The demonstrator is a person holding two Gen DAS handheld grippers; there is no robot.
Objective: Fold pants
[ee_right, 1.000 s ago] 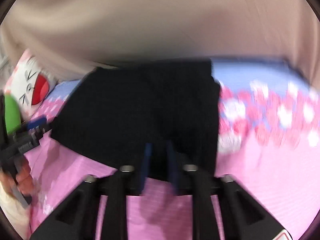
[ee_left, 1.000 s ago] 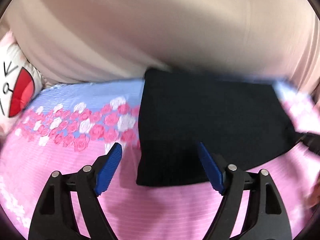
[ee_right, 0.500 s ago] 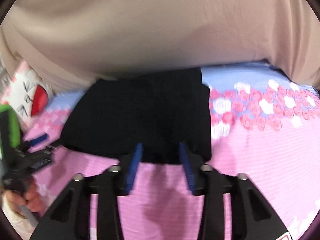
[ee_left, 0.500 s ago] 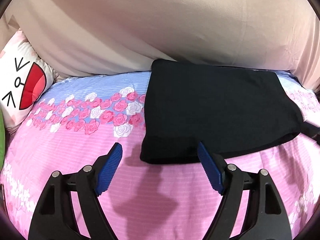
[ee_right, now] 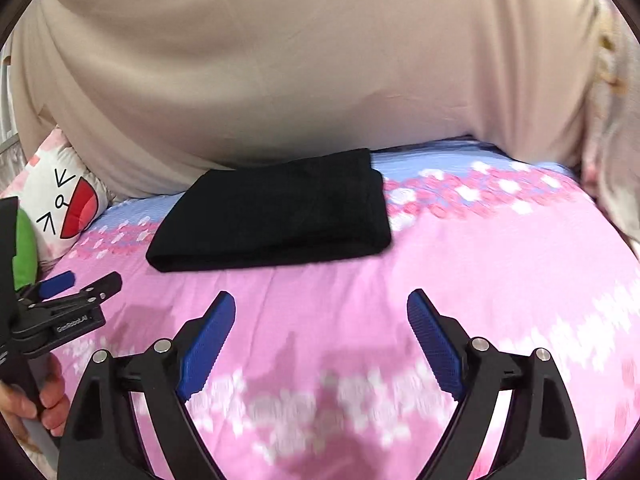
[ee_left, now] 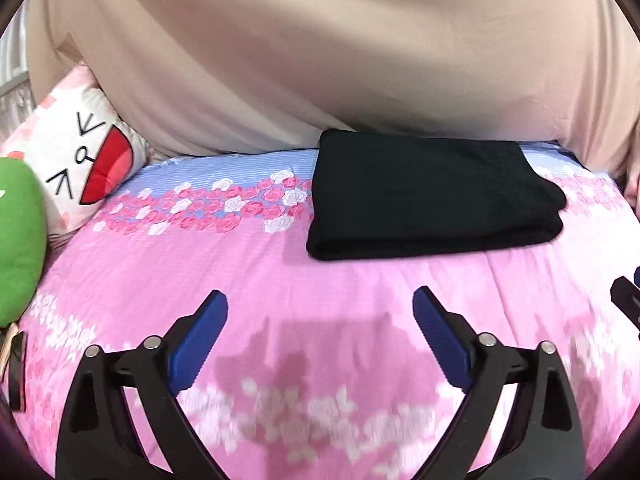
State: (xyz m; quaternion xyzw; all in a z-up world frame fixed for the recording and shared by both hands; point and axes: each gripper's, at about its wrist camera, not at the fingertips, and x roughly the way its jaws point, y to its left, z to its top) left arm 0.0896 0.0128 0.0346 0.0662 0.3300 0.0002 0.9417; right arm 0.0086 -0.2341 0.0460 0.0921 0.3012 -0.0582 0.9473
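Note:
The black pants lie folded in a flat rectangle on the pink flowered bedsheet, close to the beige curtain; the right wrist view shows the pants too. My left gripper hangs above bare sheet well short of the pants, its jaws still opening, nothing between them. My right gripper is likewise back from the pants, jaws opening wide and empty. In the right wrist view the left gripper appears at the left edge, held by a hand.
A beige curtain hangs behind the bed. A white cartoon-face pillow and a green plush sit at the left. The sheet carries a band of pink and white roses.
Both grippers pulled back from the pants, which now lie farther off. The right gripper, shut on the pants' near edge a second ago, has let go and opened wide. The left jaws widened.

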